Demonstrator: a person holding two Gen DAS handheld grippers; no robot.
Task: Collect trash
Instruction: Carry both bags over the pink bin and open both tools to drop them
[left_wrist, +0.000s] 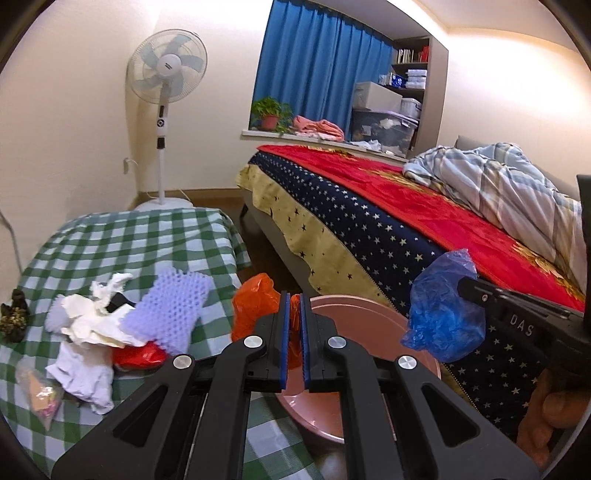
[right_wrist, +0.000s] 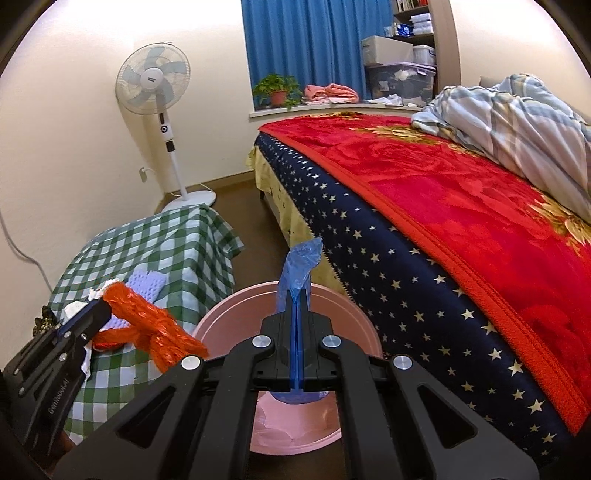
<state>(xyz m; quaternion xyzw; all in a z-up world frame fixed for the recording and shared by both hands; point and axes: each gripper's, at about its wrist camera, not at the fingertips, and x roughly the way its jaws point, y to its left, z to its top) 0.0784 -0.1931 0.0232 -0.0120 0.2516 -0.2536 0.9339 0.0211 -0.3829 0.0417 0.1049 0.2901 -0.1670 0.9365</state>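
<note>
Orange plastic bag (left_wrist: 255, 310) is pinched tight in the left hand-held gripper (left_wrist: 293, 306); the right hand-held gripper (right_wrist: 297, 295) squeezes a blue bag (right_wrist: 299, 266). Both hang over the pink bin (right_wrist: 343, 306) beside the desk (left_wrist: 110, 240). They look light, soft, crinkly; grab a bunched fold.

Left black plastic two-finger gripper (left_wrist: 293, 306) with blue ribbed pads, silver round pivot bolts, right matching black gripper (right_wrist: 298, 295), white lettering on side

right claw (right_wrist: 296, 295) pinching blue bag (right_wrist: 300, 263), pink bin (right_wrist: 354, 317)
</note>
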